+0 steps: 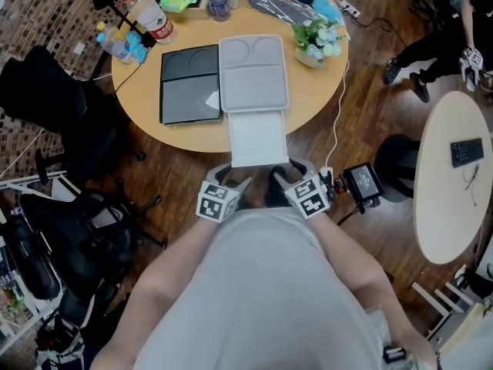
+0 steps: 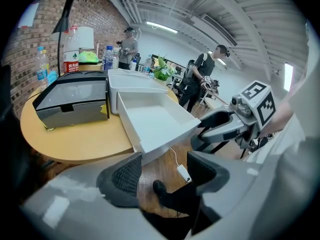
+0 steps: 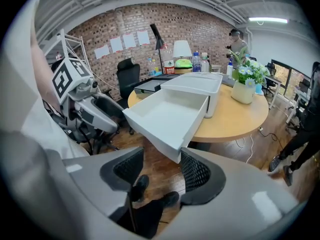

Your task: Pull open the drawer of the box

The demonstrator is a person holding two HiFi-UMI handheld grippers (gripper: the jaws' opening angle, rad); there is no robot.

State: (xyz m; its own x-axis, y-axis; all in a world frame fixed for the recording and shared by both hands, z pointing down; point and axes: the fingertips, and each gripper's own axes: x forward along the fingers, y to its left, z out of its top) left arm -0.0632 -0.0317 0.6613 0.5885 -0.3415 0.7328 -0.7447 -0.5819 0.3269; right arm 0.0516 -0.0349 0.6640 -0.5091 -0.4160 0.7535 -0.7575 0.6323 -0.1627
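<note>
Wrapping up: drawer (image 1: 259,139) sticks out at the box's (image 1: 253,74) 6 o'clock, left tool (image 1: 233,178) and right tool (image 1: 286,175) gape empty, so we'd just back away.

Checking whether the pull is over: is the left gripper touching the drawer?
Cannot tell. Left gripper view: the left gripper is open over floor, the drawer corner right at one fingertip, no clear gap or contact.
</note>
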